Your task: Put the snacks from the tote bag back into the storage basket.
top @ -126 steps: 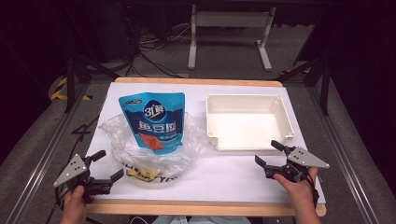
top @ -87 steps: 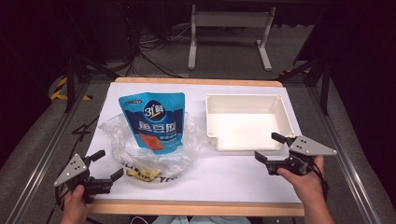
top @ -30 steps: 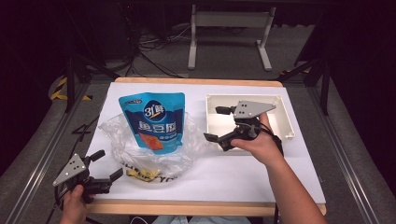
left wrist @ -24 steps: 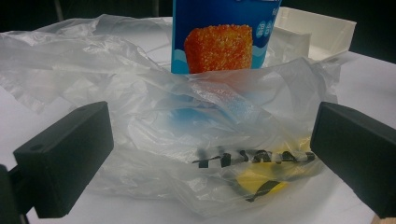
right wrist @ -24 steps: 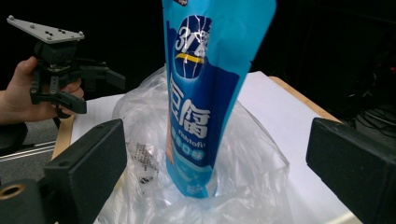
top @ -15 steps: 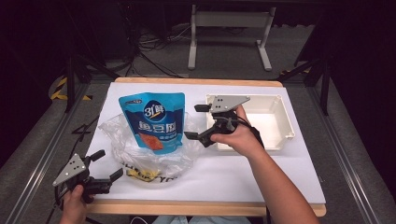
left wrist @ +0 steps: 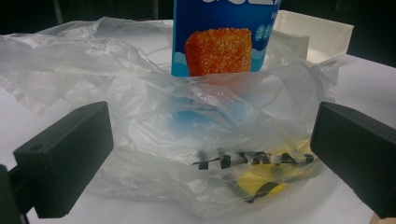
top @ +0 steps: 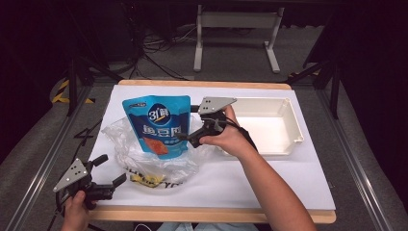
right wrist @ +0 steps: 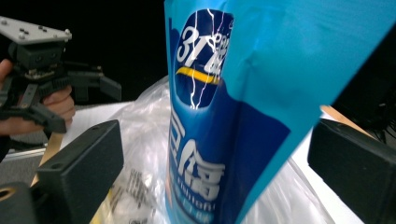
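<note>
Nearest, the left gripper waits with fingers spread, empty, before the plastic bag. Farther on, the right gripper straddles the blue pouch – fingers wide, nothing clamped yet. The pouch stands in the bag; grasping and lifting remain – likely toward the white tray.

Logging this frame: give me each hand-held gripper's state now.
Left hand-held gripper: open, holding nothing, facing the plastic bag.
Right hand-held gripper: open, jaws either side of the blue pouch.

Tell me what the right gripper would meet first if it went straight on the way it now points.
Most likely the blue pouch: it stands between the open jaws of the right gripper, just ahead of them. How near it is, I cannot tell.
</note>
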A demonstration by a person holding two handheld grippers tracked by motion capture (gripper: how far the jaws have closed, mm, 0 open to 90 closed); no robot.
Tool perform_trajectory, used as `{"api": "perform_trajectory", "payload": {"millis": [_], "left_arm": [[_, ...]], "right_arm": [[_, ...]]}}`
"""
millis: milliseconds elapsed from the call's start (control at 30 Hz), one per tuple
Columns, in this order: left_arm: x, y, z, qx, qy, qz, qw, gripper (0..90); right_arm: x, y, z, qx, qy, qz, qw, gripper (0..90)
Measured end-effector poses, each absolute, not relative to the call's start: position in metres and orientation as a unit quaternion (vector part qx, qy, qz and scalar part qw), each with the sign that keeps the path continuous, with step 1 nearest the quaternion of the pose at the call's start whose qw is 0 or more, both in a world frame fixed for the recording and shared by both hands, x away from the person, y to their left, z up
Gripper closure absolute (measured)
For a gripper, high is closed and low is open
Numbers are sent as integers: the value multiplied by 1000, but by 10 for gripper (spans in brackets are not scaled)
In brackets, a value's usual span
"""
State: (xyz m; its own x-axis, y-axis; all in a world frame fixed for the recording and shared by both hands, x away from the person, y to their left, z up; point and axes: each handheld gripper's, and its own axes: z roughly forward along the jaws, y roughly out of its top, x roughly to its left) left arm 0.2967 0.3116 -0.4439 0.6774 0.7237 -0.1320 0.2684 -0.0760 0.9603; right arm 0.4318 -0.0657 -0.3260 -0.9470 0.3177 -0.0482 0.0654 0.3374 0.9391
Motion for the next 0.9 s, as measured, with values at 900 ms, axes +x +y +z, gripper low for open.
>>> {"api": "perform_trajectory", "payload": {"millis": [900], "left_arm": [[298, 314, -445, 701, 356, 189, 588, 3]], "right_arm": [[449, -24, -374, 97, 813, 568, 82, 132]]}}
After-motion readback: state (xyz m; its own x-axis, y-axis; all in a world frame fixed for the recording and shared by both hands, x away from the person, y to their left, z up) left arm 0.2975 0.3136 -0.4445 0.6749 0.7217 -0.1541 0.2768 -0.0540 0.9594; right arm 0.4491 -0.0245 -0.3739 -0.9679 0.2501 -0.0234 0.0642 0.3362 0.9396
